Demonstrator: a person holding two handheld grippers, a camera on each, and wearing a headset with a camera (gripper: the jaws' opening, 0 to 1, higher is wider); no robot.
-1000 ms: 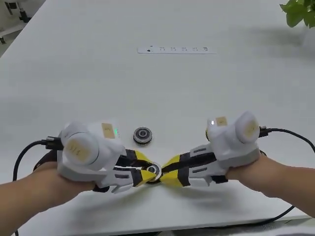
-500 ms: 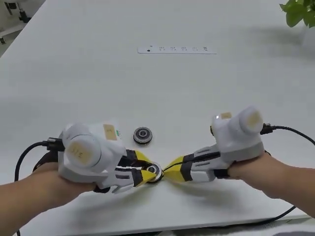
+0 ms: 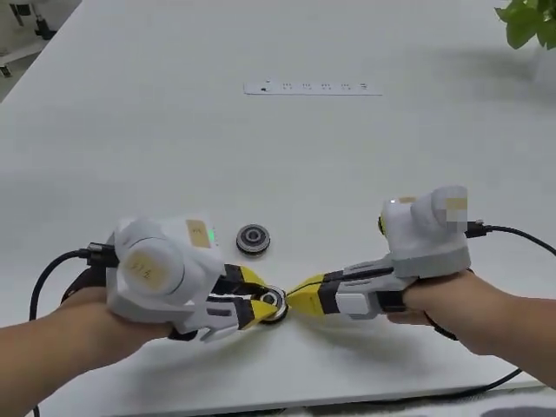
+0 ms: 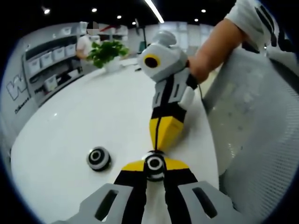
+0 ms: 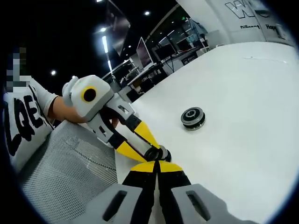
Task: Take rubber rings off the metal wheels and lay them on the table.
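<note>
My left gripper (image 3: 266, 306) is shut on a small metal wheel (image 3: 270, 301) with a black rubber ring, held just above the table's near edge. In the left gripper view the wheel (image 4: 154, 164) sits between my yellow fingertips (image 4: 133, 166). My right gripper (image 3: 294, 301) comes in from the right, jaws shut, with its tips pinching the black ring at the wheel's rim (image 5: 159, 153). The left gripper view has that right gripper (image 4: 158, 148) meeting the wheel from above. A second wheel (image 3: 253, 238) with its ring on lies flat on the table behind, also seen as the loose wheel (image 5: 193, 117).
A white power strip (image 3: 312, 88) lies far back on the white table (image 3: 174, 130). Green plant leaves (image 3: 526, 22) hang in at the back right corner. Black cables (image 3: 512, 234) trail from both grippers. A grey mesh chair back (image 4: 252, 121) stands beside the table.
The right gripper has rolled about its long axis, so its body now stands higher and slightly further right, with its tips still at the wheel. The left gripper and loose wheel stayed put.
</note>
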